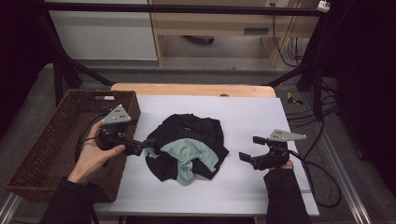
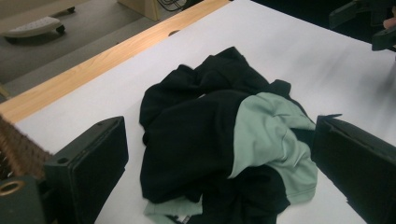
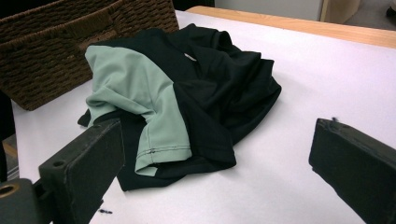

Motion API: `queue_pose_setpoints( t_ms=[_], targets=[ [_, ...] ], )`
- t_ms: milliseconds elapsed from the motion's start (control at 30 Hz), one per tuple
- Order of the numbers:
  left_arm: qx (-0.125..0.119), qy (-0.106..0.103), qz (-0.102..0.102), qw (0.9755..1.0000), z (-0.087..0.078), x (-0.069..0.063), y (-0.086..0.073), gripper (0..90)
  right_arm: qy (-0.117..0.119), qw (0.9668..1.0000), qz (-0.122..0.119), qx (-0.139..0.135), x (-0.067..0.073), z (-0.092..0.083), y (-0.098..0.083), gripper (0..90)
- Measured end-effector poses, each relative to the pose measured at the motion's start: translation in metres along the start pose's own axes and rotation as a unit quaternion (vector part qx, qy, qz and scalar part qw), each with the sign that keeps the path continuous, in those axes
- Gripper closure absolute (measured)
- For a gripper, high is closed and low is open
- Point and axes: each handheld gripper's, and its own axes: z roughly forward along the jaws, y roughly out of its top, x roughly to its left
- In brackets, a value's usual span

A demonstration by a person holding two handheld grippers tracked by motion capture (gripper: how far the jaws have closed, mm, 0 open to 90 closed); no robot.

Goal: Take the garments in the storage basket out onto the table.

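- Two black grippers are near the front edge of the table, one in each hand; each has a flat grey three-cornered plate on top.
- The right gripper [image 1: 251, 148] is released, its jaws wide apart, and holds nothing; it is a little apart from the cloth.
- The left gripper [image 1: 148, 145] is at the left edge of the cloth; its jaws stand apart on both sides of the pile, not clenched.
- One soft crumpled garment [image 1: 189, 145], black with pale green panels and a stitched hem, lies in the middle of the smooth white table cover [image 1: 252, 112].
- One brown woven basket [image 1: 56, 135], rectangular, is at the table's left side.
- Farther, a strip of light wood [image 1: 187, 89] borders the table.
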Motion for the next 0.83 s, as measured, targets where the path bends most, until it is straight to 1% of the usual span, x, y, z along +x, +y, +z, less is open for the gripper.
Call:
queue_pose_setpoints(
  t_ms=[267, 467, 567, 600, 633, 667, 733, 833],
  targets=[
    [-0.023, 0.017, -0.03, 0.9992, -0.014, 0.019, -0.035, 3.9, -0.002, 1.0, 0.004, 0.003, 0.0, 0.001, -0.001, 3.8],
    [-0.024, 0.028, -0.051, 0.998, -0.019, 0.03, -0.06, 3.9, -0.001, 1.0, 0.004, 0.003, 0.0, 0.001, -0.001, 3.8],
    [-0.026, 0.029, -0.058, 0.9976, -0.02, 0.033, -0.07, 3.9, -0.001, 1.0, 0.003, 0.005, -0.001, 0.002, -0.002, 3.8],
    [-0.022, 0.031, -0.06, 0.9975, -0.02, 0.034, -0.072, 3.9, -0.001, 1.0, 0.003, 0.005, -0.001, 0.002, -0.002, 3.8],
    [-0.017, 0.036, -0.06, 0.9974, -0.02, 0.035, -0.074, 4.0, -0.001, 1.0, 0.002, 0.005, -0.001, 0.002, -0.002, 3.8],
    [-0.019, 0.039, -0.061, 0.9972, -0.02, 0.035, -0.075, 4.0, -0.001, 1.0, 0.003, 0.005, -0.001, 0.002, -0.002, 3.8],
    [-0.02, 0.036, -0.064, 0.9971, -0.021, 0.035, -0.078, 4.0, -0.001, 1.0, 0.002, 0.005, -0.001, 0.002, -0.002, 3.8],
    [-0.014, 0.037, -0.062, 0.9973, -0.02, 0.036, -0.081, 4.0, 0.0, 1.0, 0.004, 0.003, -0.001, 0.001, -0.002, 3.8]
  ],
)
